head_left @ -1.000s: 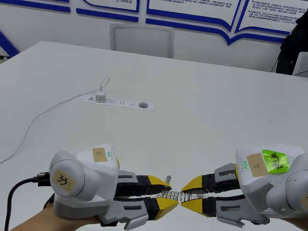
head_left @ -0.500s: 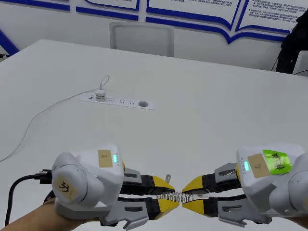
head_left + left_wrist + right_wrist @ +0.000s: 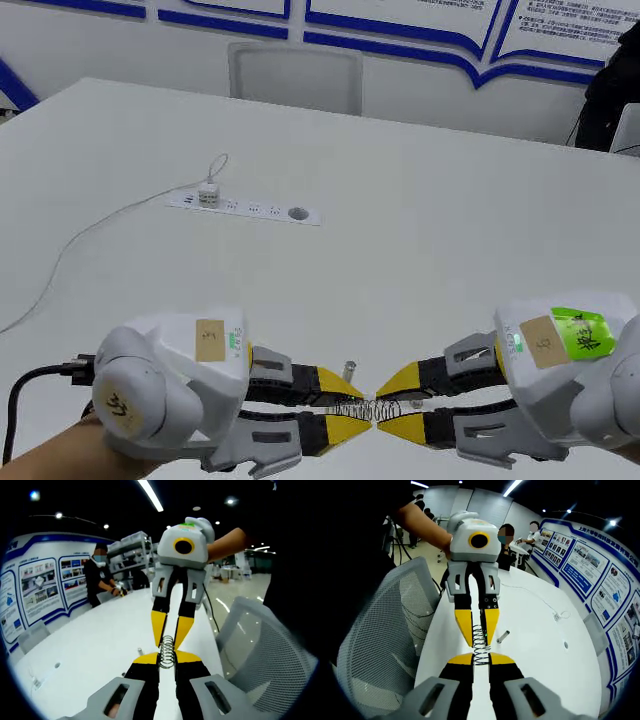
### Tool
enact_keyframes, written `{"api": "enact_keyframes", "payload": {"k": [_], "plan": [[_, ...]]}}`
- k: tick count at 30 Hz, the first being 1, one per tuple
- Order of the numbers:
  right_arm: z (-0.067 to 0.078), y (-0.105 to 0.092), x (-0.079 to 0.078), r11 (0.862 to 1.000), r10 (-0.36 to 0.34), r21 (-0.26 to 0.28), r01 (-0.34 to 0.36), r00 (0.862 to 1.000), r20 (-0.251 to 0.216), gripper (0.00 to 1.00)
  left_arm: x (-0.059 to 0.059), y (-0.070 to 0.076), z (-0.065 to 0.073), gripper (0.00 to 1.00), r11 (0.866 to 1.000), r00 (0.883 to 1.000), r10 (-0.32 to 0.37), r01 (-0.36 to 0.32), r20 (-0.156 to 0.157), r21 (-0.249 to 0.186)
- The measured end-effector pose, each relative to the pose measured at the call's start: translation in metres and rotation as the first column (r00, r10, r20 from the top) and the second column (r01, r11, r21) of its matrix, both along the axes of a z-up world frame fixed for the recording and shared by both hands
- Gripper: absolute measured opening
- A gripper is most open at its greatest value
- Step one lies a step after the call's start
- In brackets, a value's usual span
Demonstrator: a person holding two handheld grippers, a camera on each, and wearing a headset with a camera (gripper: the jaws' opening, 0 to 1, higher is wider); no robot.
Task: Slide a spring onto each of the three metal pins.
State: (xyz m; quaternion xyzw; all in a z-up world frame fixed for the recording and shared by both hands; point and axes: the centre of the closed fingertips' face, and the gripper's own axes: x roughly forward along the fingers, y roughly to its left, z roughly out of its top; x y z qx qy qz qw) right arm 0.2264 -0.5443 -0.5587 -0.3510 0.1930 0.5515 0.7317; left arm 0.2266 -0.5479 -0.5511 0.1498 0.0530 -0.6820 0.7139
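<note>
A small coil spring [image 3: 372, 408] hangs just above the white table, stretched between two grippers that point tip to tip. My left gripper [image 3: 352, 406] comes in from the left and is shut on one end of the spring. My right gripper [image 3: 393, 404] comes in from the right and is shut on the other end. The left gripper view has the spring [image 3: 166, 653] rising from its own jaws to the right gripper [image 3: 171, 630]. In the right gripper view the spring [image 3: 479, 645] runs up to the left gripper [image 3: 477, 629]. One short metal pin [image 3: 349, 369] [image 3: 503, 636] rests on the table just behind the tips.
A white power strip [image 3: 245, 211] with a plugged adapter and a thin cable lies mid-table. A grey chair [image 3: 294, 78] stands at the far edge. A mesh chair back [image 3: 385, 630] is close behind the near edge. People stand in the background.
The left gripper has rolled slightly in the hand. The spring stays held between the two sets of tips at the same spot.
</note>
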Motion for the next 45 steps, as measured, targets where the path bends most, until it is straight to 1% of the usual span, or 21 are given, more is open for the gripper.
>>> {"api": "enact_keyframes", "payload": {"k": [2, 7, 8, 10, 11, 12, 13, 17, 18, 23, 25, 26, 30, 33, 38, 40, 42, 45], "plan": [[-0.001, 0.001, 0.000, 1.000, 0.005, -0.003, -0.005, 1.000, -0.010, 0.12, -0.001, 0.001, 0.000, 0.09, 1.000, 1.000, -0.006, 0.006, -0.009, 0.008], [-0.005, 0.002, -0.001, 1.000, 0.008, -0.009, -0.008, 1.000, -0.027, 0.12, -0.002, 0.002, -0.002, 0.09, 1.000, 1.000, -0.006, 0.006, -0.009, 0.016], [-0.007, 0.002, -0.002, 1.000, 0.006, -0.008, -0.006, 0.999, -0.048, 0.12, -0.004, 0.002, -0.003, 0.09, 1.000, 1.000, -0.009, 0.009, -0.012, 0.018], [-0.008, 0.002, -0.002, 1.000, 0.010, -0.010, -0.010, 0.999, -0.052, 0.12, -0.004, 0.003, -0.004, 0.09, 1.000, 1.000, -0.009, 0.009, -0.009, 0.021], [-0.009, 0.003, -0.003, 1.000, 0.011, -0.014, -0.012, 0.998, -0.064, 0.12, -0.005, 0.003, -0.004, 0.09, 1.000, 1.000, -0.011, 0.011, -0.012, 0.023], [-0.011, 0.001, -0.003, 1.000, 0.005, -0.027, -0.007, 0.998, -0.065, 0.12, -0.007, 0.003, -0.002, 0.09, 1.000, 1.000, -0.015, 0.015, -0.020, 0.010], [-0.011, 0.001, -0.002, 1.000, 0.008, -0.030, -0.010, 0.998, -0.056, 0.13, -0.007, 0.003, -0.001, 0.09, 1.000, 1.000, -0.011, 0.011, -0.026, 0.002], [-0.011, 0.001, -0.002, 1.000, -0.002, -0.011, 0.001, 0.998, -0.058, 0.12, -0.006, 0.003, 0.000, 0.10, 1.000, 1.000, -0.008, 0.008, -0.022, -0.001], [-0.011, 0.002, -0.003, 1.000, -0.004, -0.006, 0.004, 0.998, -0.065, 0.12, -0.006, 0.003, 0.000, 0.10, 1.000, 1.000, -0.010, 0.010, -0.023, -0.002], [-0.007, 0.002, -0.003, 1.000, -0.009, 0.005, 0.009, 0.998, -0.069, 0.11, -0.006, 0.005, -0.003, 0.10, 1.000, 1.000, -0.014, 0.014, -0.001, 0.008], [-0.005, 0.003, -0.003, 1.000, -0.010, 0.016, 0.012, 0.997, -0.076, 0.11, -0.006, 0.005, -0.003, 0.10, 1.000, 1.000, -0.015, 0.015, 0.001, 0.012], [-0.003, 0.004, -0.003, 1.000, -0.010, 0.022, 0.012, 0.997, -0.077, 0.11, -0.005, 0.005, -0.003, 0.10, 1.000, 1.000, -0.017, 0.017, 0.012, 0.018], [0.003, 0.006, -0.003, 0.999, -0.010, 0.050, 0.015, 0.996, -0.091, 0.11, -0.005, 0.006, -0.003, 0.10, 0.999, 0.999, -0.021, 0.020, 0.033, 0.027], [0.007, 0.009, -0.004, 0.997, -0.006, 0.074, 0.014, 0.995, -0.102, 0.11, -0.005, 0.007, -0.004, 0.10, 0.999, 0.999, -0.023, 0.022, 0.041, 0.035], [0.011, 0.013, -0.006, 0.996, -0.001, 0.092, 0.012, 0.993, -0.115, 0.11, -0.003, 0.008, -0.007, 0.10, 0.999, 0.999, -0.011, 0.010, 0.030, 0.032], [0.014, 0.016, -0.007, 0.993, 0.001, 0.118, 0.014, 0.992, -0.125, 0.11, -0.003, 0.008, -0.008, 0.09, 1.000, 1.000, -0.002, 0.001, 0.023, 0.027], [0.020, 0.021, -0.009, 0.987, 0.002, 0.161, 0.021, 0.990, -0.139, 0.11, -0.002, 0.008, -0.009, 0.09, 1.000, 1.000, 0.005, -0.006, 0.021, 0.027], [0.024, 0.025, -0.009, 0.983, 0.001, 0.184, 0.025, 0.990, -0.140, 0.11, -0.003, 0.007, -0.008, 0.09, 1.000, 1.000, 0.013, -0.013, 0.014, 0.022]]}}
